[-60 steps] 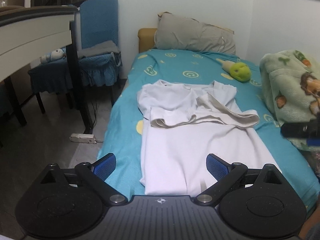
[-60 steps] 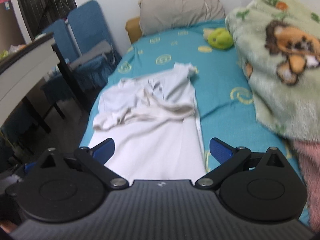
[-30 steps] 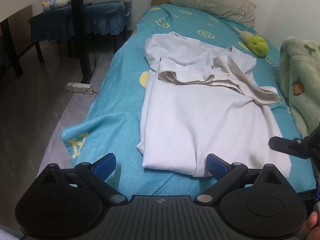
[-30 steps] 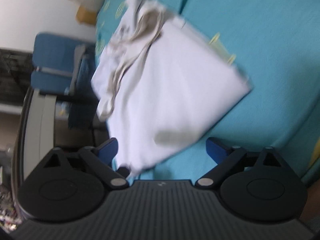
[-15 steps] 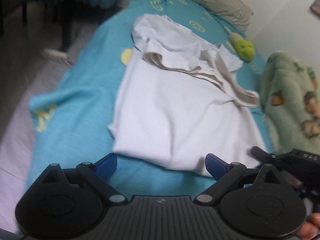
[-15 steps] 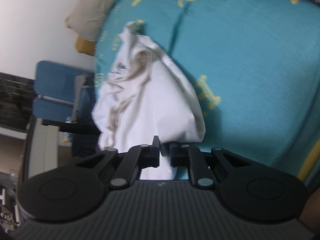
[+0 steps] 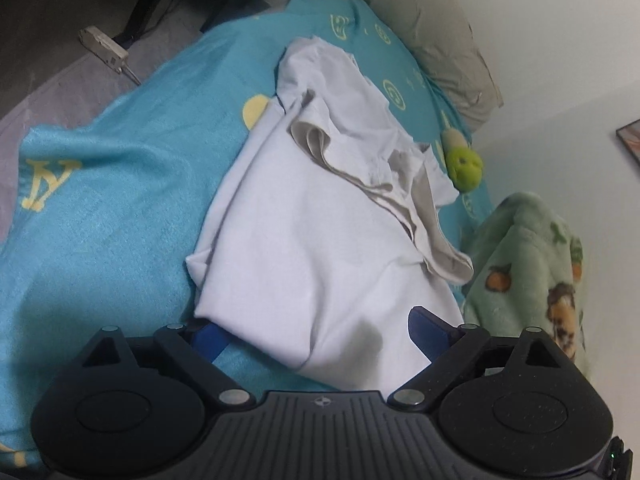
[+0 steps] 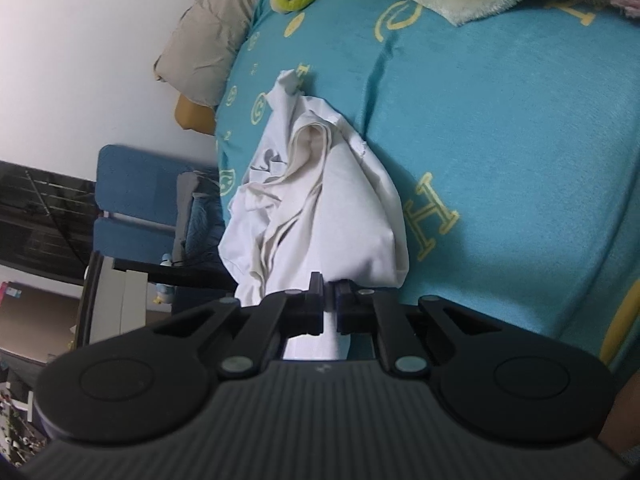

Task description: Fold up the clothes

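white shirt (image 7: 320,240) lengthwise on bed (image 7: 100,200), collar toward pillow (image 7: 440,32)

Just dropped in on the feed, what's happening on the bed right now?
A person with a gripper in each hand is folding a white shirt laid on the teal bedspread. The right gripper is clamped on the shirt's near hem, the cloth bunching up from it. The left gripper is open, its blue pads straddling the near-left corner of the hem, not yet pinching it.
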